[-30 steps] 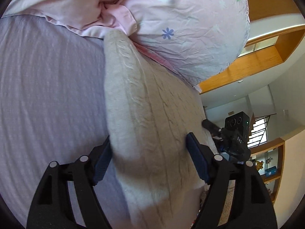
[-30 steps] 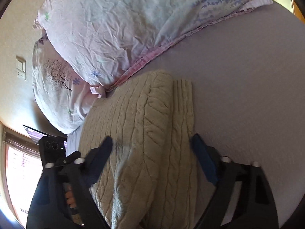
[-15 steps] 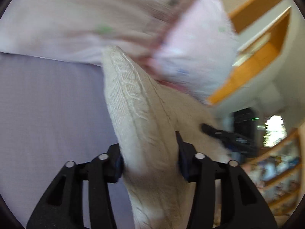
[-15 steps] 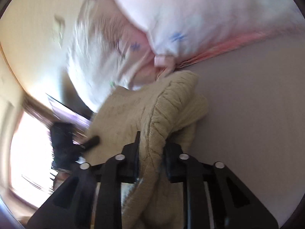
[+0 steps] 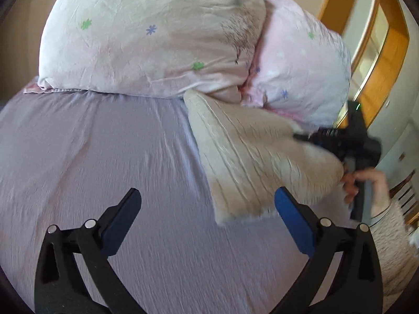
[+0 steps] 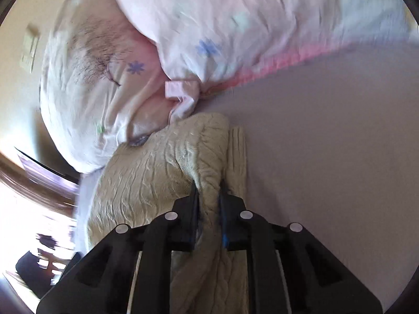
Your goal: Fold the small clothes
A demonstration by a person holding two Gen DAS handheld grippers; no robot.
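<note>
The sweater (image 5: 251, 157) lay on the bed (image 5: 104, 157) against the pillows (image 5: 157, 39). The left gripper (image 5: 207, 217) hovered over the sheet, jaws wide apart and empty. The right gripper (image 6: 208, 204) had its jaws clamped on a raised sweater fold.

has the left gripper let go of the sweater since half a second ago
Yes. The left gripper is open and has backed off the sweater, toward the bare sheet and away from the pillows.
</note>
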